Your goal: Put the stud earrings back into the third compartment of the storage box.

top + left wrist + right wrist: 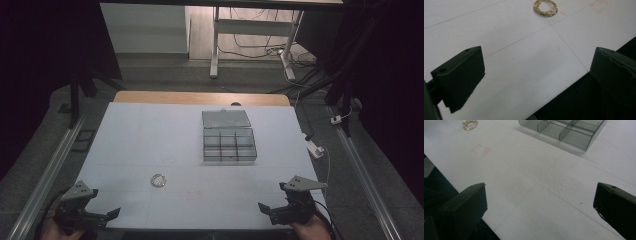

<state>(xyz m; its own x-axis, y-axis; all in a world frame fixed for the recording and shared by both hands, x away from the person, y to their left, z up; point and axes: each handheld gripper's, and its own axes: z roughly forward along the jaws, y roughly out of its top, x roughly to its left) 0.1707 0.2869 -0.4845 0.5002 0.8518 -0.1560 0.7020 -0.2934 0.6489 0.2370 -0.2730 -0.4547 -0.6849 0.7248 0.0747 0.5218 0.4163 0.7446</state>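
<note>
Bracelet (158, 180), gold beaded, is lying loose on white table (150, 135), near the compartment box (229, 145). Left gripper (112, 214) and right gripper (264, 207) are waiting wide-jawed, empty; approach is likely pending, reaching toward the bracelet.

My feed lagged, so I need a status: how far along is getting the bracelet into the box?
Done: the compartment box sits open, lid flat behind it. In hand: nothing; the left gripper and right gripper are both open at the table's near edge. Left: the beaded bracelet lies on the table, apart from the box, unpicked.
</note>
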